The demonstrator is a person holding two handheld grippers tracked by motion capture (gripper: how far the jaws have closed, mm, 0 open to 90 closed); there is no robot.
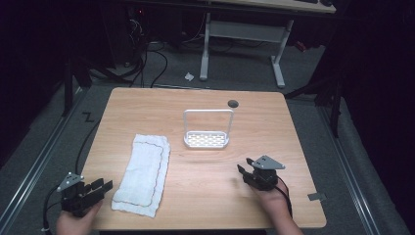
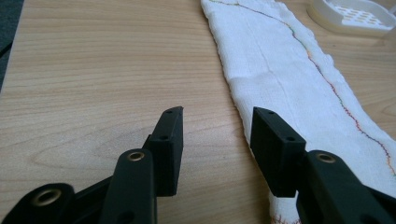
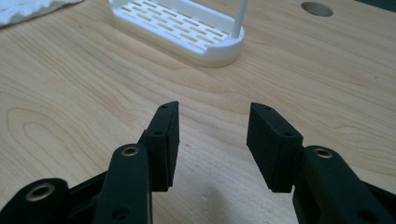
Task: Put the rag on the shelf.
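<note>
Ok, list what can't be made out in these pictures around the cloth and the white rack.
- Cloth: its near end is hidden behind the left gripper in the left gripper view; how many layers are folded is unclear.
- White rack: its handle is cut off by the top edge in the right gripper view.
- Room behind the table: too dark in the high view.

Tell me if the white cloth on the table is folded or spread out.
Folded: the cloth lies flat as a long narrow strip with layered edges.
</note>
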